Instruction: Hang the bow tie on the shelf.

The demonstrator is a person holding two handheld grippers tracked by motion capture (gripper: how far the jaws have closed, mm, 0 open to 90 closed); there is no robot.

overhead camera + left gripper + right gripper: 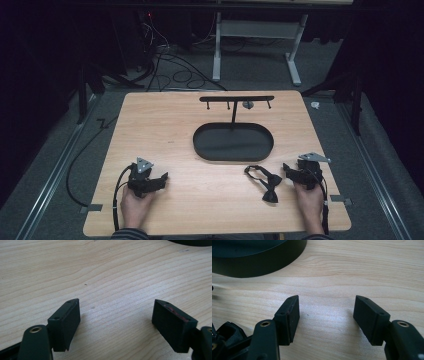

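Nothing looks begun yet: the black bow tie lies untouched on the desk beside the right gripper, both grippers' jaws spread and empty, the left gripper resting well apart, the hook stand bare.

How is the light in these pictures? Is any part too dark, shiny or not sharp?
High view: the table is evenly lit, the room around it very dark; the bow tie and black tray lose detail. Left gripper view: soft glare on the wood between the open jaws of the left gripper. Right gripper view: similar sheen near the right gripper; the nearest jaw parts look slightly soft.
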